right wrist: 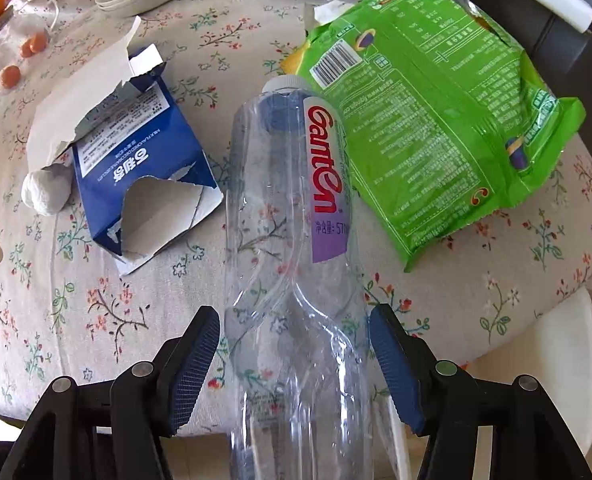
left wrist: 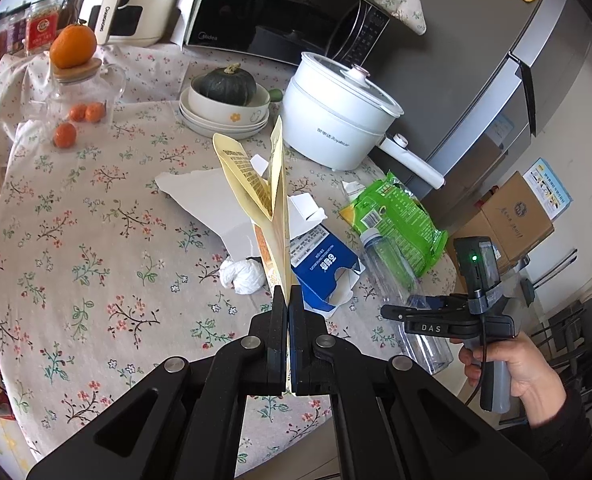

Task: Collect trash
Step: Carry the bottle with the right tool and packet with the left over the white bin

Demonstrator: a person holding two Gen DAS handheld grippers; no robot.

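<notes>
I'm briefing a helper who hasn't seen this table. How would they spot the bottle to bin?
On the floral tablecloth, near the edge, a clear plastic bottle lies between the torn blue carton and the green snack bag. Only it is transparent, with a red Ganten label.

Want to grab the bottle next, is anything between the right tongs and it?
Nothing visible. The bottle lies with its base already between the open right tongs, both pads apart from it. The green bag touches it only up near the cap.
</notes>
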